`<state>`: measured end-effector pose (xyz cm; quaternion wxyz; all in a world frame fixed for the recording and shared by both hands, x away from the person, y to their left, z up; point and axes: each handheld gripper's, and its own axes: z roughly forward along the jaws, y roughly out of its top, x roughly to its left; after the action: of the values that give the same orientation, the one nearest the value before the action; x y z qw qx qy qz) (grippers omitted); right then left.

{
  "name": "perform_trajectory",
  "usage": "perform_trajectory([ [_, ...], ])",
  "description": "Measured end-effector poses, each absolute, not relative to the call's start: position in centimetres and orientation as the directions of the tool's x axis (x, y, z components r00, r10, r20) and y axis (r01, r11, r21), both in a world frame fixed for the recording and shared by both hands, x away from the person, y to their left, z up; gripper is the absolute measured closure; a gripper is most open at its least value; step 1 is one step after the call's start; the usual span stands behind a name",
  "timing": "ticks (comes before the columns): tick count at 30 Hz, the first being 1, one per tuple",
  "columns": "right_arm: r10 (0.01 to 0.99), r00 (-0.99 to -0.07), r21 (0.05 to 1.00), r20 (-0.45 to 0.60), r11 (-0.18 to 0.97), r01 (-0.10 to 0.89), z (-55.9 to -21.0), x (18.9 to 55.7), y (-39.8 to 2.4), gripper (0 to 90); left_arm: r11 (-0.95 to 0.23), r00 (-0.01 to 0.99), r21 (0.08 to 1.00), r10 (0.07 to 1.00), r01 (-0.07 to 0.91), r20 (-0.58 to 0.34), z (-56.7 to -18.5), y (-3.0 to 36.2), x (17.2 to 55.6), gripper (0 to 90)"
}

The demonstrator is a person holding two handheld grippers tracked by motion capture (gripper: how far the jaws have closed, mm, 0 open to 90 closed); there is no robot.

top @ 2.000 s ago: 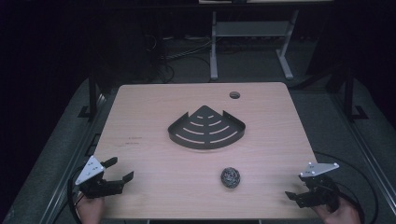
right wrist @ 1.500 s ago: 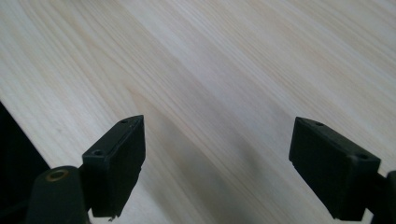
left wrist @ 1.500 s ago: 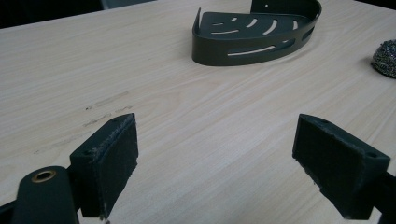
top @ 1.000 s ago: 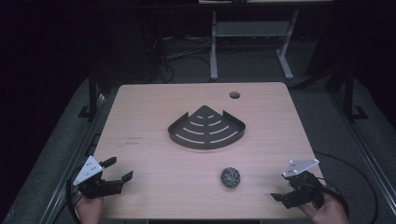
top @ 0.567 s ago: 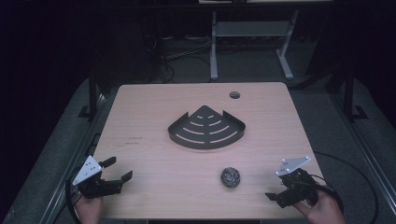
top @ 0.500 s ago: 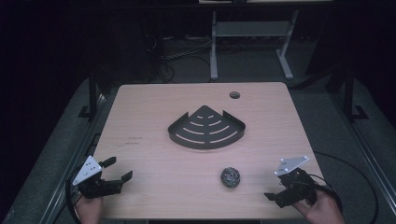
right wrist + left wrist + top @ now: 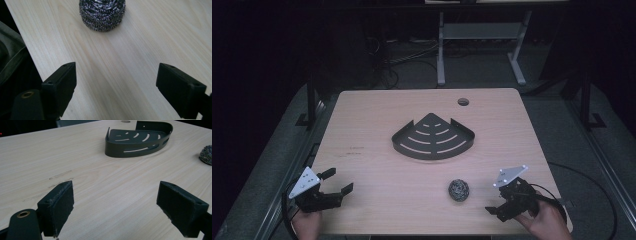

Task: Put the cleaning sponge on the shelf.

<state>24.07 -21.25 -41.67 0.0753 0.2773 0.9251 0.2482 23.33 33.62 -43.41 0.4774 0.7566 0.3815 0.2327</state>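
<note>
R gripper (image 7: 496, 212) has slid left toward the scourer (image 7: 459, 190), jaws just opening, wide apart w/ nothing between. Scourer: round steel-wire ball. L gripper (image 7: 337, 183) unmoved, jaws apart.

High view overlooks the table (image 7: 377, 125); both claw views skim it closely.

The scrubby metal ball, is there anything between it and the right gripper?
No. The right gripper points at the steel wool ball with its jaws wide open, and only bare table lies between them.
</note>
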Motion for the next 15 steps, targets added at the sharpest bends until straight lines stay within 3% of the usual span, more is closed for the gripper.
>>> perform_trajectory([
  [15,0.517,-0.856,0.498,-0.012,0.746,0.443,-41.3,24.6,-19.6,16.3,-0.256,0.6,0.9,0.8,0.353,-0.008,-43.3,33.7,23.3,13.7],
])
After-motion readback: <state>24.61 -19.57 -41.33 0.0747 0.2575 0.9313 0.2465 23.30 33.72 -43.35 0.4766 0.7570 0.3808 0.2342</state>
